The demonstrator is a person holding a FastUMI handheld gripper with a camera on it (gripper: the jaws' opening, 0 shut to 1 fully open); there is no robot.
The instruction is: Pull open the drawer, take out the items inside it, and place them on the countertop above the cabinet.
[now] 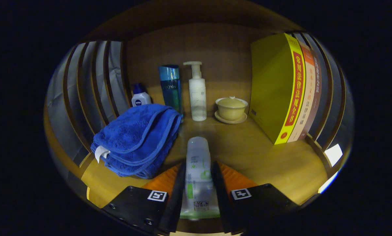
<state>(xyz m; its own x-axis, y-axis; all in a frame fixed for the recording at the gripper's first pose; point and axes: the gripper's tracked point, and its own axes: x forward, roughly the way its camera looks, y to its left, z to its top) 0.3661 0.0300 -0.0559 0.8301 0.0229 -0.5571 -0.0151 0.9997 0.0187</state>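
A translucent white bottle [198, 164] with green label print lies lengthwise between my two fingers, cap end pointing away over the wooden countertop [248, 154]. My gripper [198, 170] is shut on this bottle, both fingers pressing its sides. The bottle's near end is hidden between the finger bases. Whether it touches the wood I cannot tell.
A folded blue towel [138, 139] lies just left of the fingers. Along the back wall stand a small blue-capped bottle [140, 96], a blue tube [170, 87], a white pump bottle [197, 93] and a lidded tea bowl [231, 109]. Upright books [287, 88] stand right.
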